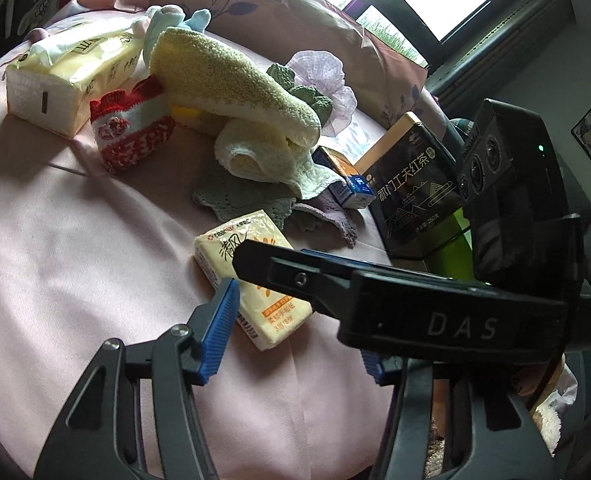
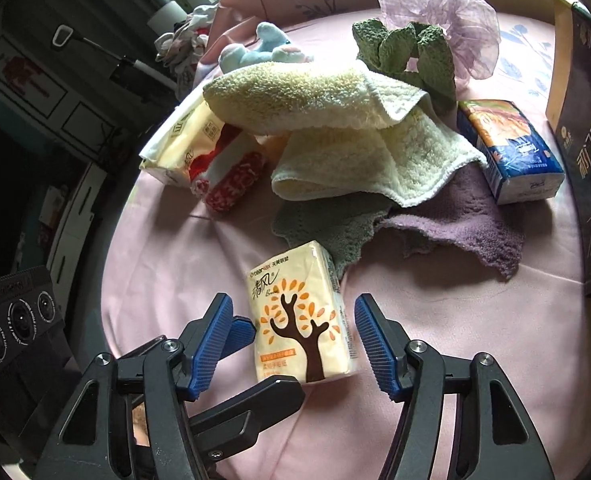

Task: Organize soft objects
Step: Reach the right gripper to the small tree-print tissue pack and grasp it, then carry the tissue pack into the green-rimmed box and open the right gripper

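Pink bedsheet point(image 2: 175, 264) is being shown across both wrist views, with flowered pillows being glimpsed behind. Dead centre of the right wrist view, the small yellow tissue pack point(image 2: 299, 320) is being framed flat on the sheet, tree print facing up. From it, the yellow towel point(image 2: 355, 160) is being seen heaped at twelve o'clock, the green cloth point(image 2: 315, 220) tucked just under that, the purple cloth point(image 2: 455, 216) at two o'clock, and the dark tea box point(image 1: 411, 192) standing beyond at three.

The pack is being straddled by the right gripper point(image 2: 295, 340), its jaws being held released, with a sliver of sheet showing at each long side. The left gripper point(image 1: 295, 336) is being brought in from nine o'clock, one blue pad being laid against the pack's edge; its other pad is being hidden by the right gripper, so whether the pack is being pinched there cannot be told.

By the look of it, the pack is being judged light and squashy, with a slick plastic wrap that could slide. The long sides, around the middle, are being favoured as the place to take hold, with gentle pressure so that the tissues are not being crushed.
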{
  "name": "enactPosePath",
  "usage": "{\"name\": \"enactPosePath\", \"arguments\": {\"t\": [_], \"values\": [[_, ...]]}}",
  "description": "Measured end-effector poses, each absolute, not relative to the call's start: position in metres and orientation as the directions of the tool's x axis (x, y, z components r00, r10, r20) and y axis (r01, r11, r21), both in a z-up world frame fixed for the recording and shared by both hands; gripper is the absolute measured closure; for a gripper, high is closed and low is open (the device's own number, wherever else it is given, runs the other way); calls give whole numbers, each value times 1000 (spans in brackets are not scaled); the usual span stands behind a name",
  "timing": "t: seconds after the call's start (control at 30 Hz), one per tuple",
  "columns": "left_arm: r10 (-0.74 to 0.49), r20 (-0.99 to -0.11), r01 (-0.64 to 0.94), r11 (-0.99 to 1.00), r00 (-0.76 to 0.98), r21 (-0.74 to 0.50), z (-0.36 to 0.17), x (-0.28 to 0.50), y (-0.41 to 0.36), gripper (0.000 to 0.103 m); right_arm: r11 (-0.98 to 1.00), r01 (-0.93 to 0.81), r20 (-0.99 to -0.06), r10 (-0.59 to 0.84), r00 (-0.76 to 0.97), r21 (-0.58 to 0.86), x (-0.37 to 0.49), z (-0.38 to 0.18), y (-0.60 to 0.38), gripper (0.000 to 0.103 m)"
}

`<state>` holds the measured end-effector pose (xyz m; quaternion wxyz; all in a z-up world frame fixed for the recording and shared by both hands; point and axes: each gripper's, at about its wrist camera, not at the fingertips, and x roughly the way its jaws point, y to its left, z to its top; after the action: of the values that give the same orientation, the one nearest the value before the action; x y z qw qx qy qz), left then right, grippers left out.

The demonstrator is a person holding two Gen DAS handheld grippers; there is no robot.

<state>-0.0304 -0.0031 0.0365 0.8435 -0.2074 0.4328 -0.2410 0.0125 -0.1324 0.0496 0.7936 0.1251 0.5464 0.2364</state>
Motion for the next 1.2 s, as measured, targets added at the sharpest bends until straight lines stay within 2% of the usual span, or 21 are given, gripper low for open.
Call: {"name": "enactPosePath", "arguments": {"t": [0.1, 0.2, 0.27, 0.3, 0.47, 0.63, 0.67, 0.7, 0.73, 0.8, 0.87, 1.03, 1.13, 1.17, 1.2], "values": [[-561, -640, 251, 821, 525, -513, 41, -32, -10, 54, 855, -218, -801, 518, 299, 471, 12, 49, -137, 48], [-586, -610, 278, 802, 533, -528, 51, -32, -13, 55, 824, -243, -760, 566, 320, 511, 6, 65, -144, 66], [-623, -565, 330, 775, 540, -539, 64, -35, -18, 59, 805, -270, -726, 593, 349, 528, 2, 78, -147, 68], [-620, -558, 358, 780, 552, -514, 71, -37, -24, 58, 807, -275, -718, 591, 367, 523, 0, 84, -151, 68], [-564, -609, 316, 822, 557, -473, 73, -39, -30, 59, 836, -214, -741, 547, 388, 505, 1, 86, -171, 68], [-481, -661, 222, 870, 576, -440, 65, -41, -13, 51, 837, -194, -755, 546, 363, 511, 5, 81, -180, 68], [-486, -656, 210, 865, 577, -456, 64, -42, -10, 46, 838, -197, -761, 546, 350, 510, 6, 78, -178, 67], [-490, -651, 191, 859, 580, -476, 64, -42, -5, 35, 839, -196, -769, 544, 334, 509, 7, 75, -175, 67], [-491, -647, 170, 853, 584, -494, 62, -42, -1, 30, 839, -193, -777, 544, 317, 508, 9, 71, -171, 63], [-438, -685, 116, 879, 582, -463, 57, -39, 0, 20, 840, -178, -786, 542, 296, 513, 11, 65, -168, 59], [-424, -719, 105, 890, 550, -444, 48, -38, -3, 20, 833, -167, -787, 554, 273, 528, 14, 57, -164, 55], [-484, -720, 40, 842, 498, -539, 27, -34, -3, 19, 805, -151, -773, 594, 224, 574, 18, 44, -158, 55], [-471, -714, 56, 852, 518, -521, 26, -35, -9, 21, 809, -165, -781, 587, 213, 564, 18, 38, -151, 55], [-470, -711, 68, 855, 524, -515, 27, -35, -12, 23, 804, -178, -778, 594, 204, 568, 19, 36, -148, 55], [-475, -710, 80, 855, 519, -513, 27, -34, -14, 41, 799, -191, -776, 601, 193, 571, 19, 33, -145, 55]]}}
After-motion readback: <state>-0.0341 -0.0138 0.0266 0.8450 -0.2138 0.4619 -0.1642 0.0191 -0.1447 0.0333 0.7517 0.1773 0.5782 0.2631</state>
